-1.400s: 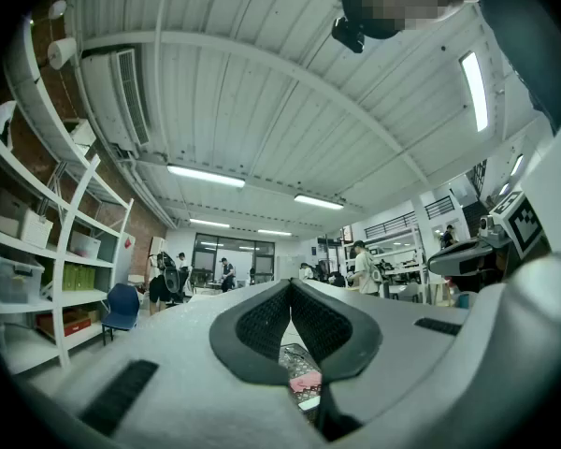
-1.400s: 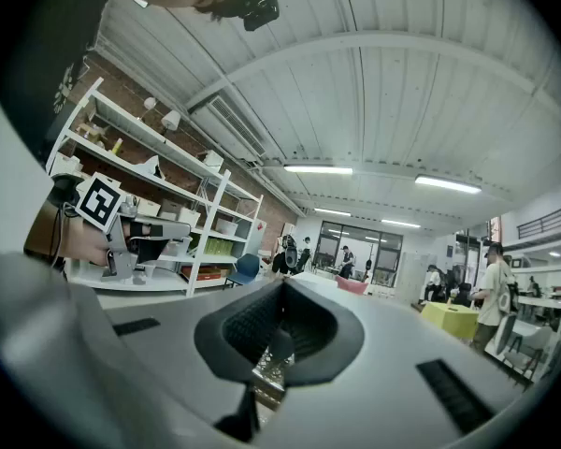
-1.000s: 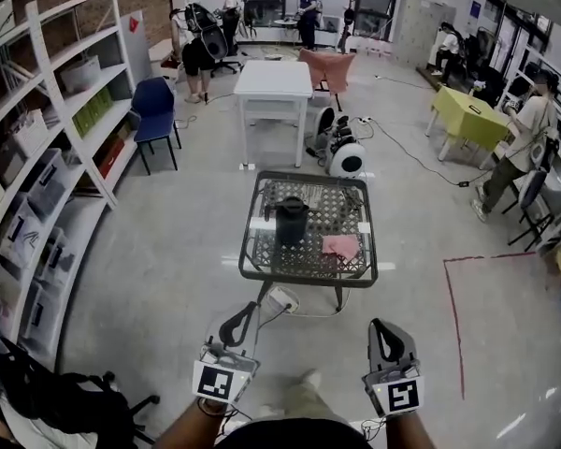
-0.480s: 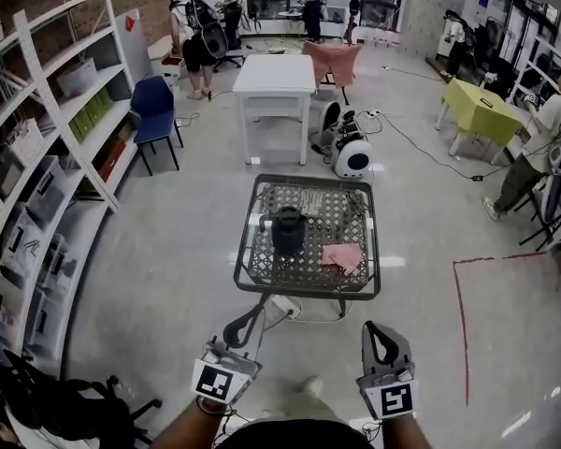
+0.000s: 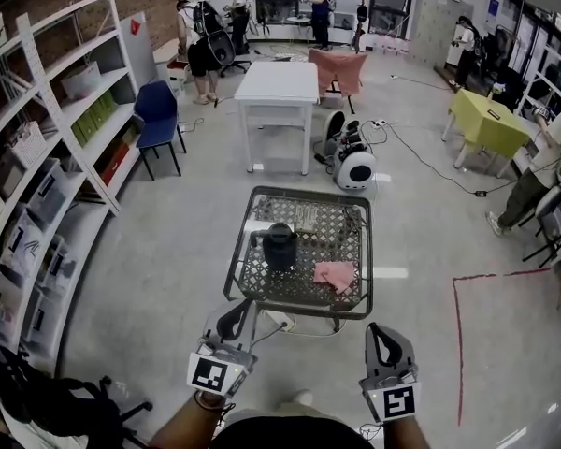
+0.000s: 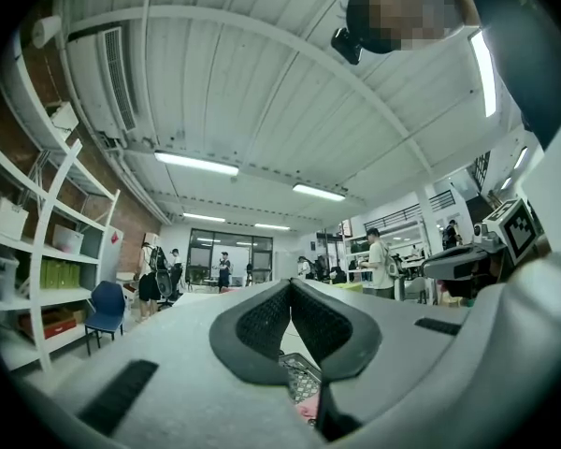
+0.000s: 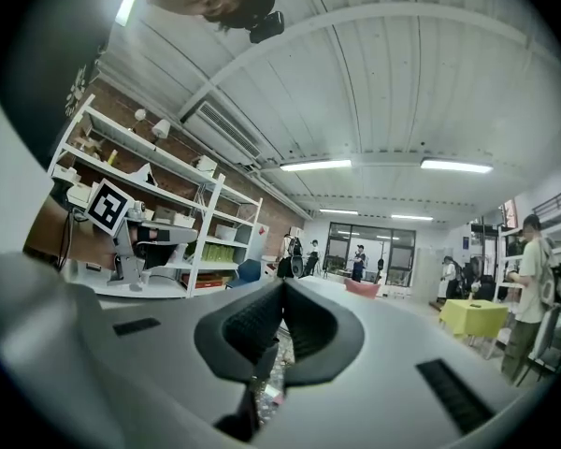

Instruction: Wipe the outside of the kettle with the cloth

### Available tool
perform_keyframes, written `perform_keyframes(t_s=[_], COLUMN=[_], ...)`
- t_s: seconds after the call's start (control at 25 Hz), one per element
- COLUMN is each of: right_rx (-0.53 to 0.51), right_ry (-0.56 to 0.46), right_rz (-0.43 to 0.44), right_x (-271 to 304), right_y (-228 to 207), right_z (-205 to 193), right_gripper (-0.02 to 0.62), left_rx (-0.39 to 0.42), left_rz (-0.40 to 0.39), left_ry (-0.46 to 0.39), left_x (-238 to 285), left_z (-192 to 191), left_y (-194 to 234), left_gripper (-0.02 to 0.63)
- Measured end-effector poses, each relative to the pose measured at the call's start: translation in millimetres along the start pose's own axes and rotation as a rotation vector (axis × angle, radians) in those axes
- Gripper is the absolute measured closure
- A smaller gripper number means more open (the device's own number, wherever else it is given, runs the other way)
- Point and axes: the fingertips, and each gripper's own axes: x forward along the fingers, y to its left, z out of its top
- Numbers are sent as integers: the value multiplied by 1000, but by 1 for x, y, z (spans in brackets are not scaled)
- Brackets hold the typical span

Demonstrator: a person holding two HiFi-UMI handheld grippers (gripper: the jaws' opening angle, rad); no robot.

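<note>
A dark kettle (image 5: 280, 246) stands upright on the left half of a low metal mesh table (image 5: 258, 299). A pink cloth (image 5: 336, 274) lies crumpled on the table's right front part, apart from the kettle. My left gripper (image 5: 232, 318) and right gripper (image 5: 383, 338) are held level side by side, short of the table's near edge. Both are shut with nothing between the jaws. In the left gripper view the gripper (image 6: 291, 284) has its pads meeting at the tips, with a bit of mesh and pink cloth (image 6: 307, 410) showing below. The right gripper (image 7: 282, 285) looks the same in its own view.
White shelving (image 5: 47, 185) runs along the left. Beyond the mesh table stand a white table (image 5: 278, 82), a blue chair (image 5: 157, 110) and a round white machine (image 5: 358, 168). A power strip (image 5: 279, 321) lies under the table's near edge. Red tape (image 5: 456, 344) marks the floor at right.
The mesh table with kettle and cloth has come nearer to me and to both grippers. Both grippers stay shut and side by side.
</note>
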Motion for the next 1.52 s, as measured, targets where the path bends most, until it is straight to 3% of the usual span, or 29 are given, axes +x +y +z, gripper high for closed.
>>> perform_keyframes(t_s=[0.44, 0.64, 0.76, 0.84, 1.52], right_rx=[35, 53, 139, 192, 146], right_ry=[7, 31, 23, 15, 38], right_rz=[36, 41, 24, 4, -23], right_x=[12, 25, 37, 48, 192], right_y=[-32, -36, -42, -49, -56], right_z=[-21, -29, -31, -31, -34], right_gripper=[589, 589, 589, 589, 589], left_rx=[52, 74, 96, 94, 15], left_rz=[56, 36, 24, 25, -24], left_ry=[38, 26, 58, 66, 77], left_x=[32, 39, 44, 49, 148], left_z=[-6, -8, -16, -20, -45], left_y=[3, 3, 10, 20, 136], left_gripper=[597, 597, 597, 597, 597])
